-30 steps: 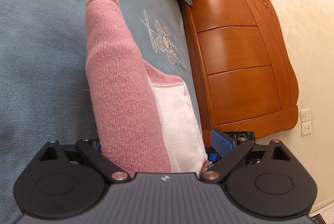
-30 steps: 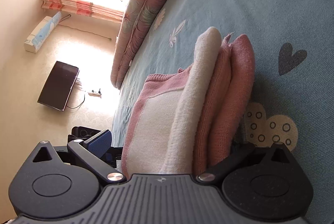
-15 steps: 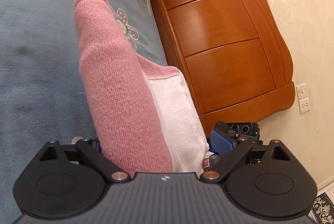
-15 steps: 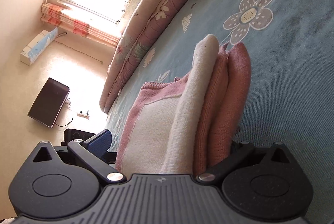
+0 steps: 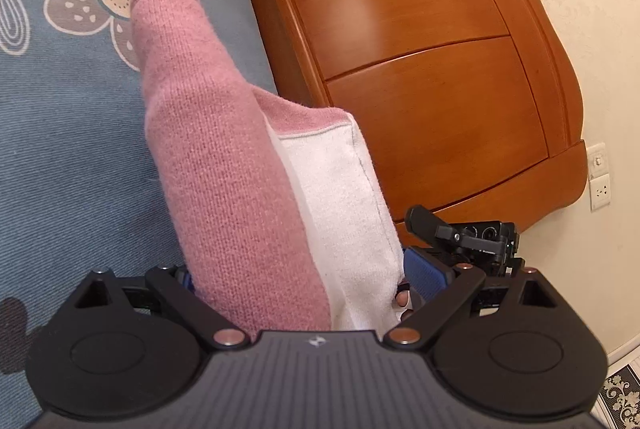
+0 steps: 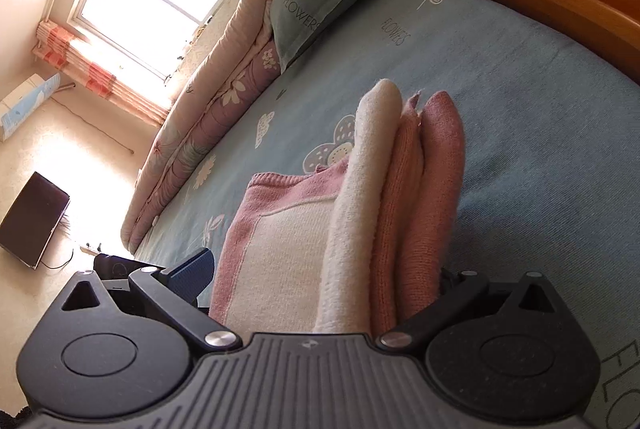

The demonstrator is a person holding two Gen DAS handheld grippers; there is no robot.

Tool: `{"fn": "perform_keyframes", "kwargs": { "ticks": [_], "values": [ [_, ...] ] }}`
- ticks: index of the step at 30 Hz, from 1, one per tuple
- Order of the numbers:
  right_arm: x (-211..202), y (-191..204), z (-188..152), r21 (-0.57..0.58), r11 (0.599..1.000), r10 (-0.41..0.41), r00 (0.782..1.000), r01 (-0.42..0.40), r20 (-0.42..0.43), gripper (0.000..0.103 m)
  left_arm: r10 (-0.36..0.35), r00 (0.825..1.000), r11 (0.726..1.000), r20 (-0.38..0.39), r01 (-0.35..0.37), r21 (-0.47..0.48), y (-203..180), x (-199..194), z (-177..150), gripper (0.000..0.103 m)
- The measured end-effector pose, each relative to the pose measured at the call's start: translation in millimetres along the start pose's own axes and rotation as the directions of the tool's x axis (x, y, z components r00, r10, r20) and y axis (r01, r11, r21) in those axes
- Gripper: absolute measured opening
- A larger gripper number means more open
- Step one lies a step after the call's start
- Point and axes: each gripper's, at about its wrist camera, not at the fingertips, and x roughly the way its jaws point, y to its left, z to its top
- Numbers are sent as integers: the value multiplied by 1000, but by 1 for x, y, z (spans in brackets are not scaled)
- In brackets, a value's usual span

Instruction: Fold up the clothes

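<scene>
1. The bedspread (image 6: 540,133), blue with flower prints, lies under everything, with the wooden headboard (image 5: 420,69) along its edge.
2. The folded sweater (image 5: 240,197), pink and white, is held bundled over the bedspread, seemingly lifted off it.
3. The left gripper (image 5: 296,293) is clamped on one end of the bundle.
4. The right gripper (image 6: 320,293) pinches the stacked layers (image 6: 400,197) at the other end.

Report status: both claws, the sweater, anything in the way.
Left claw shut on folded pink-and-white sweater. Right claw shut on it too. Sweater held up over blue bedsheet. Nothing in the way.
</scene>
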Motion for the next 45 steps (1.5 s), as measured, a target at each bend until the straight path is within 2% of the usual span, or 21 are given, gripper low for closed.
{"fn": "perform_keyframes", "kwargs": {
  "ticks": [3,6,9,12,14,16,18,19,20,21,24,27,28,30,32,35,36,42,44,45],
  "values": [
    [1,-19,7,20,999,-36,999,36,8,103,21,999,1000,-26,-21,0,2,25,6,94],
    [11,-32,7,37,994,-102,995,102,6,103,72,996,997,-55,-70,35,6,23,-2,94],
    [9,-38,1,19,963,-269,963,268,29,103,129,989,988,-66,-123,96,6,2,-8,94],
    [-17,-31,-4,26,952,-307,944,306,124,103,194,979,970,-63,-181,165,2,-22,-16,94],
    [-35,-26,-8,32,944,-330,926,330,186,103,283,958,929,-38,-264,260,-9,-39,-26,94],
    [-44,-7,-13,-7,975,-215,953,222,214,103,375,927,868,-11,-347,354,-21,-52,-41,94],
    [-45,11,-24,-76,988,-119,971,137,206,103,429,903,812,10,-390,434,-30,-57,-52,94],
    [-41,17,-29,-108,988,-86,979,107,183,103,443,896,802,10,-401,442,-30,-60,-57,95],
    [-36,19,-35,-127,986,-89,983,110,159,103,457,889,792,11,-413,450,-30,-64,-61,95],
    [-28,15,-38,-124,979,-145,980,162,136,103,471,882,782,11,-424,458,-30,-67,-66,95],
    [-17,-4,-44,-104,952,-279,956,288,96,101,511,859,752,33,-465,467,-30,-75,-75,95],
    [-29,7,-55,-101,951,-277,949,294,153,103,548,834,713,61,-504,487,-32,-85,-84,95],
    [-28,19,-61,-140,949,-260,953,282,156,103,558,826,695,75,-515,501,-33,-89,-88,95],
    [-28,43,-72,-218,941,-227,961,259,160,103,569,819,682,78,-522,512,-34,-93,-94,95],
    [-20,57,-88,-259,944,-179,977,205,118,103,579,811,668,81,-529,523,-34,-98,-99,95],
    [-3,60,-102,-300,917,-254,965,263,71,103,594,800,648,86,-539,539,-35,-104,-107,95],
    [-1,56,-106,-286,902,-319,946,324,66,103,600,795,646,87,-546,534,-35,-107,-110,95],
    [-20,79,-119,-339,890,-266,951,305,156,103,607,789,639,97,-557,530,-32,-117,-122,95],
    [-14,71,-116,-333,874,-317,934,355,164,103,609,786,634,104,-561,532,-33,-116,-124,95],
    [-9,59,-114,-315,854,-388,910,415,147,103,611,784,631,108,-565,532,-34,-117,-125,95]
  ]
}}
